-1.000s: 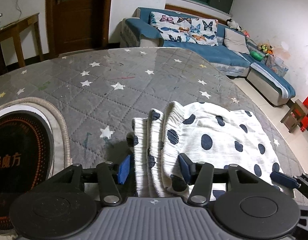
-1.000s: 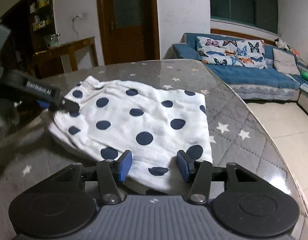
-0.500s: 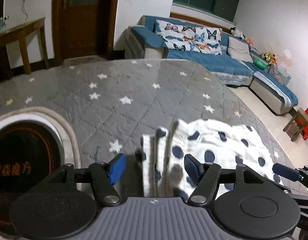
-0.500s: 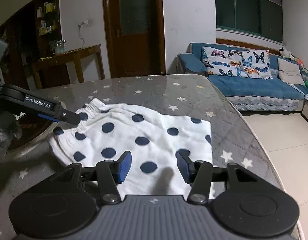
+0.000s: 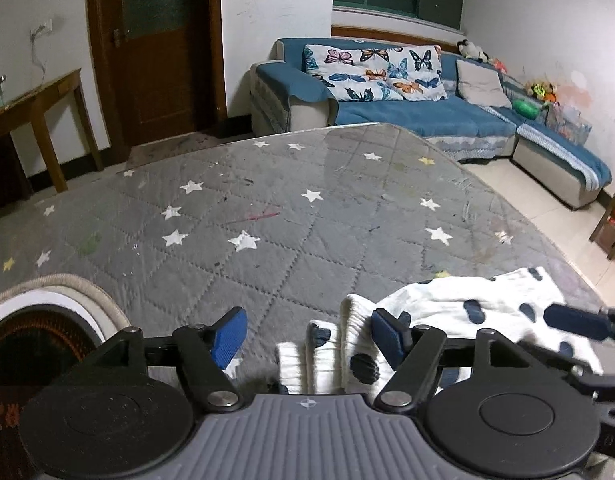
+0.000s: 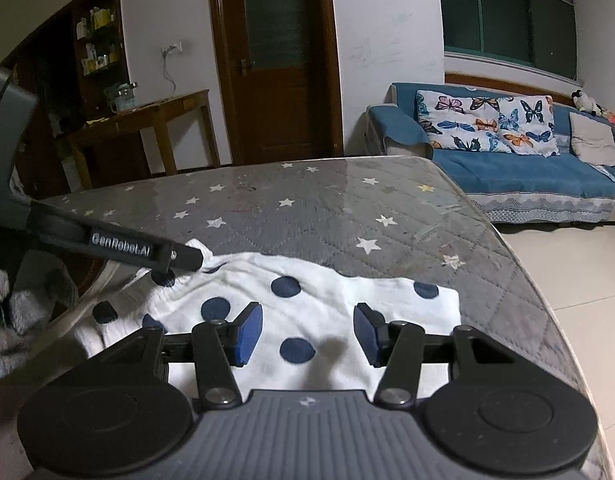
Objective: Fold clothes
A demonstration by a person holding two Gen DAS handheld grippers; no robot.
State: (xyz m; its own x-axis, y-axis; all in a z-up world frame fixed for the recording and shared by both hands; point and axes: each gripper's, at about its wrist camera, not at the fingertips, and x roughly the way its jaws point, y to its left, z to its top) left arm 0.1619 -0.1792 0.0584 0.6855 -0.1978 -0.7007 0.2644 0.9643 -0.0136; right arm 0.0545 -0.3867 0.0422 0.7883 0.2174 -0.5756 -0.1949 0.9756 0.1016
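Observation:
A white garment with dark blue dots (image 5: pixel 487 308) lies folded on the grey star-patterned table (image 5: pixel 307 208), its ribbed waistband layers stacked at the left end. My left gripper (image 5: pixel 307 334) hovers over that waistband end, jaws opening; the cloth edge shows by the right pad and neither pad presses on it. Over the garment (image 6: pixel 327 300) near its right end, my right gripper (image 6: pixel 307 332) stands open and empty. A left gripper finger (image 6: pixel 143 250) shows at the waistband in the right wrist view.
A round dark plate with a pale rim (image 5: pixel 35 332) sits on the table at the left. The table's right edge (image 6: pixel 519 264) drops to a tiled floor. A blue sofa (image 5: pixel 407 112), a wooden side table (image 5: pixel 35 100) and a door stand beyond.
The left jaws have widened off the waistband and that gripper has drawn back. The right gripper has also pulled back and up; the garment now sits lower in both views.

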